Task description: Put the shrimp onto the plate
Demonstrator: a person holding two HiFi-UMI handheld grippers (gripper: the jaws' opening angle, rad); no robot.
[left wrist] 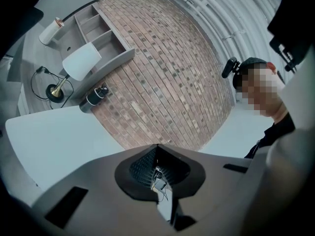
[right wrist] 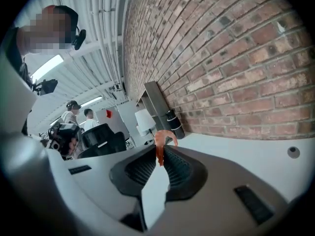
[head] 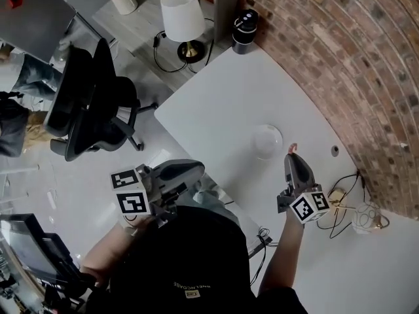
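A small orange-pink shrimp [right wrist: 163, 138] sticks up from the tips of my right gripper [right wrist: 160, 157], which is shut on it. In the head view the shrimp [head: 292, 147] and right gripper [head: 292, 157] hover over the white table, just right of a round white plate [head: 266, 140] and apart from it. My left gripper [head: 195, 168] is held low near the table's near-left edge, away from the plate. In the left gripper view its jaws [left wrist: 157, 149] meet with nothing held between them, pointing at the brick wall.
A brick wall [head: 340, 51] runs along the table's right side. At the far corner stand a white lamp [head: 182, 17] and a black cylinder [head: 244, 29]. Cables [head: 342, 205] and a cable hole [head: 334, 151] lie right of the gripper. An office chair [head: 91, 103] stands left.
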